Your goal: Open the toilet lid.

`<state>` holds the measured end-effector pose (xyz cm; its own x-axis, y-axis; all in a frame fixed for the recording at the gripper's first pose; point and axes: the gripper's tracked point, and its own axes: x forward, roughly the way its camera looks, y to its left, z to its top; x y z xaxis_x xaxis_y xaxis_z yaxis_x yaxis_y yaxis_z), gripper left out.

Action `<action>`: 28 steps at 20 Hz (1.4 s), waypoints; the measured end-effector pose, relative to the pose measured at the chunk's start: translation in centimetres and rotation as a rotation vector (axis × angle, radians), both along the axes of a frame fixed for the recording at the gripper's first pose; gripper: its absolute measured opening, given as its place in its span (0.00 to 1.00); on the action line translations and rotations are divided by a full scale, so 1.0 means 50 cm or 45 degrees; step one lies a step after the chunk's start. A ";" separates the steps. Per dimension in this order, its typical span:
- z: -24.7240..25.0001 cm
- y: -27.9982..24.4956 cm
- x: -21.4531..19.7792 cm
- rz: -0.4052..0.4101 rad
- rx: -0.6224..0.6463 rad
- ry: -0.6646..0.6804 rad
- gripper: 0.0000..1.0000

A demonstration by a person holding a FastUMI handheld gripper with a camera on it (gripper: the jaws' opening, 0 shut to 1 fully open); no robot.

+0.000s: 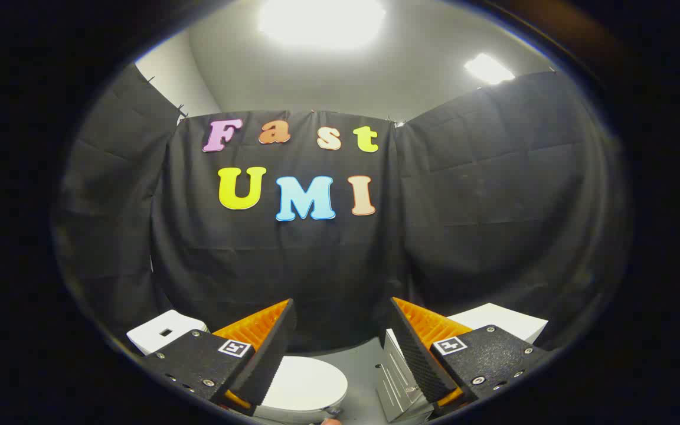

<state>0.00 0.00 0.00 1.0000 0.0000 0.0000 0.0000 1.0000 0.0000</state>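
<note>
A small white toilet stands on the grey floor below me, its lid (307, 383) lying flat and closed over the bowl. The white tank (163, 332) rises behind the left finger. My gripper (340, 342) hovers above, open, with a wide gap and nothing between its fingers. The lid shows in the gap, low and close to the left finger (269, 354). The right finger (417, 354) stands over a box beside the toilet.
A white and grey box-like unit (399, 378) with a ribbed metal side stands right of the toilet; its white top (502, 321) shows beyond the right finger. Black cloth walls close the booth on all sides. A strip of grey floor (363, 360) lies between toilet and box.
</note>
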 end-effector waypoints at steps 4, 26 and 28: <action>0.002 0.005 0.006 0.012 -0.006 -0.024 0.96; -0.155 0.079 0.076 0.143 -0.131 0.124 0.96; -0.181 0.086 0.080 0.163 -0.121 0.165 0.96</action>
<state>4.02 4.30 -9.04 0.9836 0.1207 -0.1344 -0.1329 0.9874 -0.0860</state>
